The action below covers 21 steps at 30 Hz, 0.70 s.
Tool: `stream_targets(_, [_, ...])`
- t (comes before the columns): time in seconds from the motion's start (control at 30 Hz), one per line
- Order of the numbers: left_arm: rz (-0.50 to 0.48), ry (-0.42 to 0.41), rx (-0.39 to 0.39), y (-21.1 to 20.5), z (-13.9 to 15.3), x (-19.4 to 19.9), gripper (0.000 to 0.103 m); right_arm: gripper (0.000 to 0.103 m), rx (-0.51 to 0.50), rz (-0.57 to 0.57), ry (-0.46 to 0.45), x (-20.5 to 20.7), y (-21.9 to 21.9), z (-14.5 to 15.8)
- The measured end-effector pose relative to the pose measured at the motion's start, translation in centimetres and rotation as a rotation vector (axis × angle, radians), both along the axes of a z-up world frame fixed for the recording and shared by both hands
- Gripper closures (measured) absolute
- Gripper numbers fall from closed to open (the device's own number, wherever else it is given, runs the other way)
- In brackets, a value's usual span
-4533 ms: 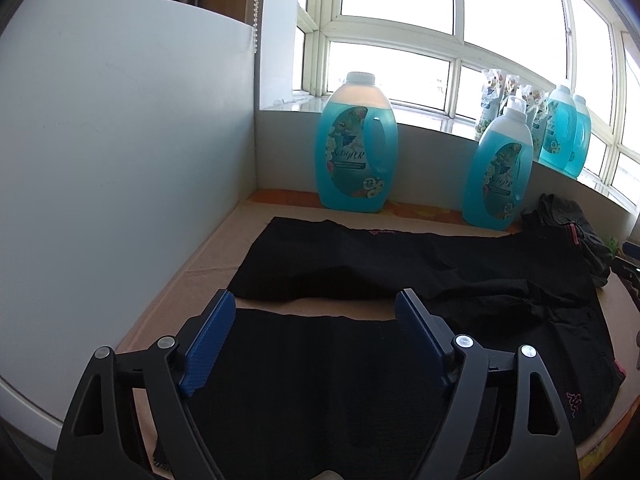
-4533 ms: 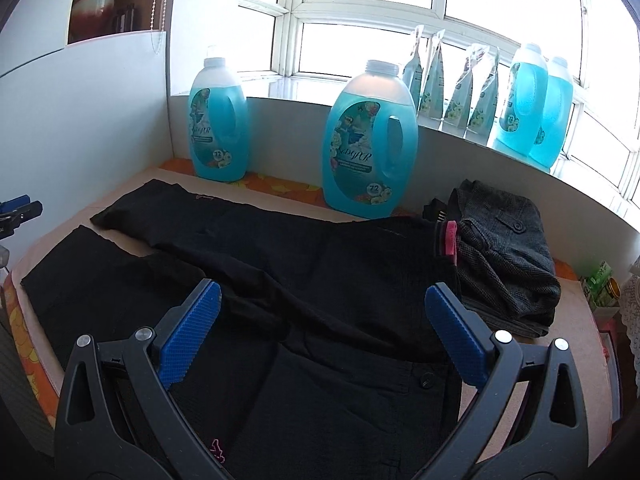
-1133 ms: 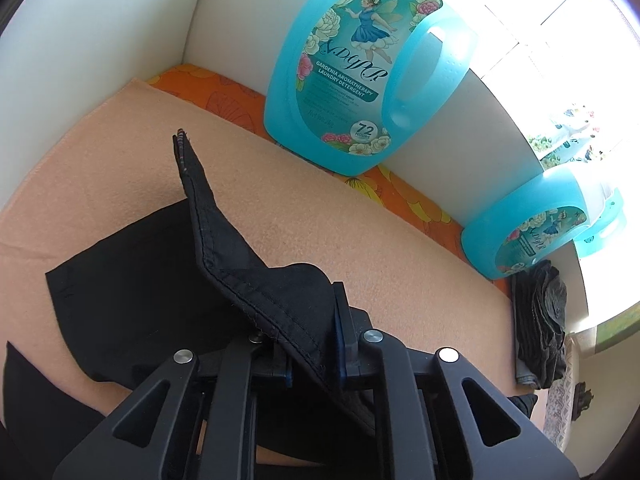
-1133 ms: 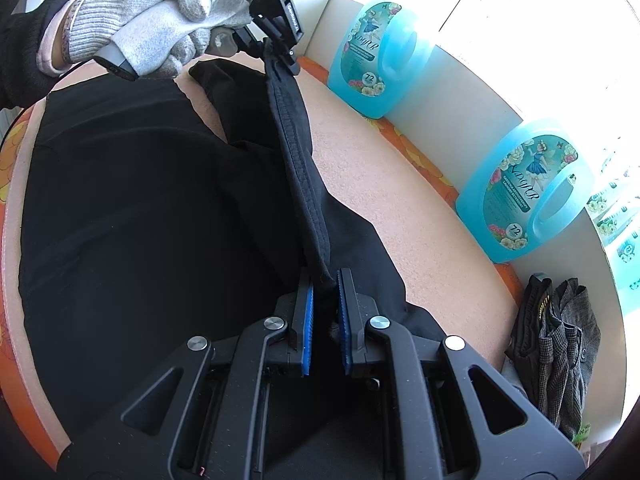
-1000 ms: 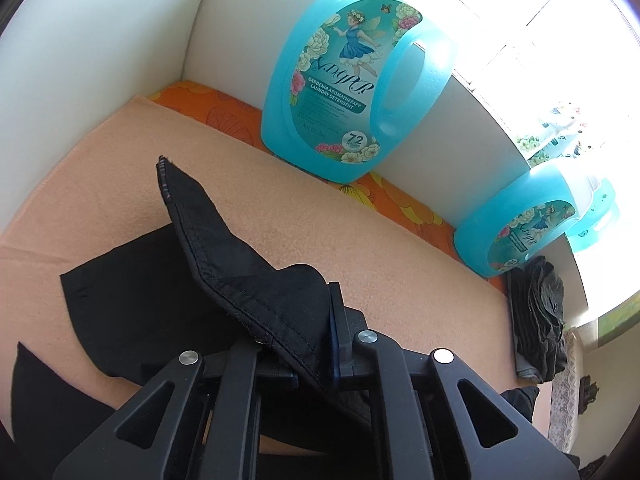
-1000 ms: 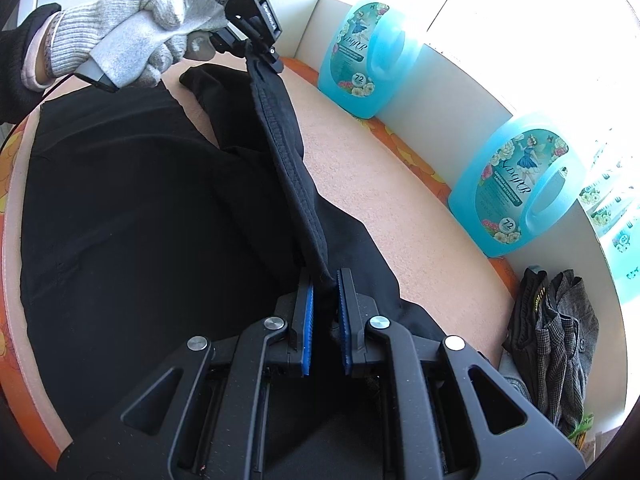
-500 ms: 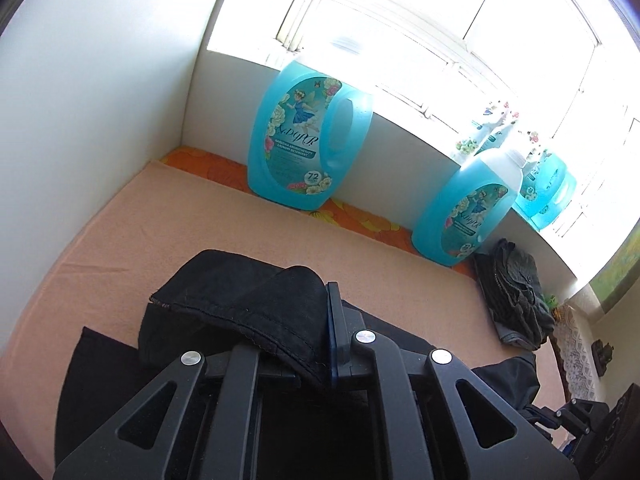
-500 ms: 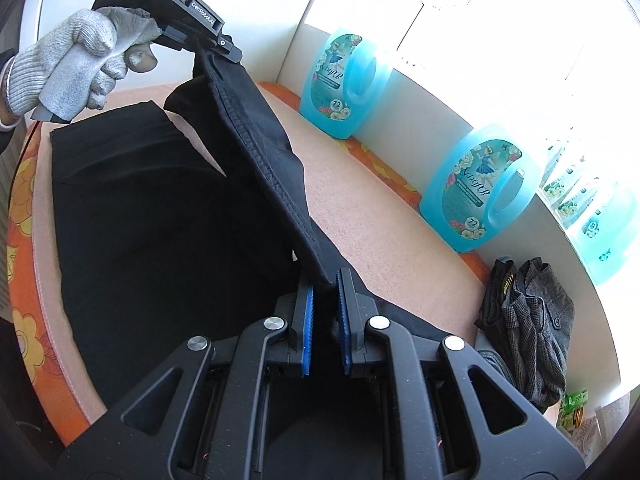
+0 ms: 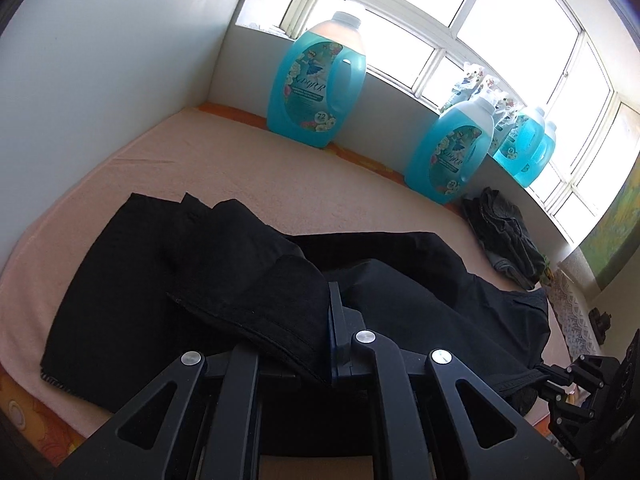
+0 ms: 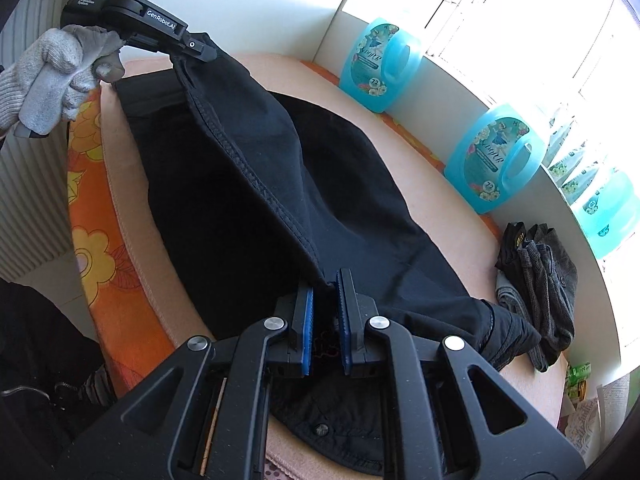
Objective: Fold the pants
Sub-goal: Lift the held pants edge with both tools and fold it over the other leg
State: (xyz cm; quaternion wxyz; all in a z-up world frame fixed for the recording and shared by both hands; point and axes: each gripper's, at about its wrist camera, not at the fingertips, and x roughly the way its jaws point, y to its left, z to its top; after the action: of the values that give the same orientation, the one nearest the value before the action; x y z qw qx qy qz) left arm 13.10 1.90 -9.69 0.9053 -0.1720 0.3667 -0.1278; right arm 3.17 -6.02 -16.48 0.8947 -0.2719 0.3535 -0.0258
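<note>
The black pants [image 10: 248,184] lie on the peach-covered table [image 9: 248,168], with one leg lifted and stretched between my two grippers. My left gripper [image 9: 320,332] is shut on the hem end of that leg, which drapes over its fingers; it also shows in the right wrist view [image 10: 192,50], held by a gloved hand. My right gripper [image 10: 324,312] is shut on the pants near the waist end; it shows at the edge of the left wrist view [image 9: 560,376]. The lifted leg hangs over the other leg [image 9: 120,280] lying flat.
Two blue detergent bottles [image 9: 316,92] [image 9: 452,160] stand at the back wall, with more bottles [image 9: 528,148] on the sill. A folded dark garment pile [image 10: 540,272] lies at the right. An orange flowered edge [image 10: 96,216] borders the table front.
Both grippers have carried the far leg toward the front of the table, over the near leg. The left gripper has dropped lower and its view has tilted up.
</note>
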Motion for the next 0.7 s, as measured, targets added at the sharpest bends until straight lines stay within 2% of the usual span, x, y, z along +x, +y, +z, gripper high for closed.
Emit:
stream_targets(0.3, [-0.007, 0.094, -0.047, 0.9, -4.3, -2.5, 0.095, 0.091, -0.003, -0.023, 0.074, -0.9, 0.1, -3.3])
stream_targets(0.37, [-0.011, 0.096, -0.047, 1.1, -4.4, -2.7, 0.091, 0.091, -0.014, -0.025, 0.089, -0.9, 0.4, -3.9])
stream_targets(0.47, [0.019, 0.070, -0.058, 2.0, -4.1, -3.2, 0.078, 0.091, -0.007, -0.030, 0.098, -0.8, 0.4, -4.1])
stream_targets(0.53, [0.043, 0.073, -0.086, 2.8, -4.0, -3.0, 0.064, 0.091, -0.003, -0.033, 0.105, -0.7, 0.4, -4.2])
stream_targets(0.6, [0.077, 0.074, -0.108, 3.8, -3.9, -2.7, 0.057, 0.091, -0.009, -0.033, 0.111, -0.6, 0.5, -4.3])
stream_targets(0.7, [0.143, 0.070, -0.145, 5.5, -3.9, -2.3, 0.056, 0.091, -0.010, -0.035, 0.120, -0.4, 0.5, -4.4])
